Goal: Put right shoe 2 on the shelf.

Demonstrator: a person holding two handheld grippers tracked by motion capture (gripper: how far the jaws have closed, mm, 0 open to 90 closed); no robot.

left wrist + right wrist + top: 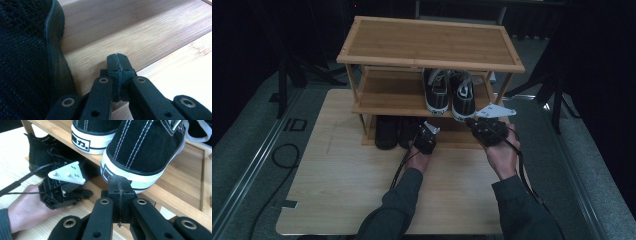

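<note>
Left gripper (117,65) jaws together, low beside black shoe (25,62); right gripper (119,185) jaws together, at sneaker (145,150) heel.

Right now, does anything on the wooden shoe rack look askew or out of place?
Slightly: the black canvas sneakers with white soles sit on the three-tier bamboo shoe rack with heels overhanging the middle shelf's front edge. Nothing looks spilled or damaged.
</note>
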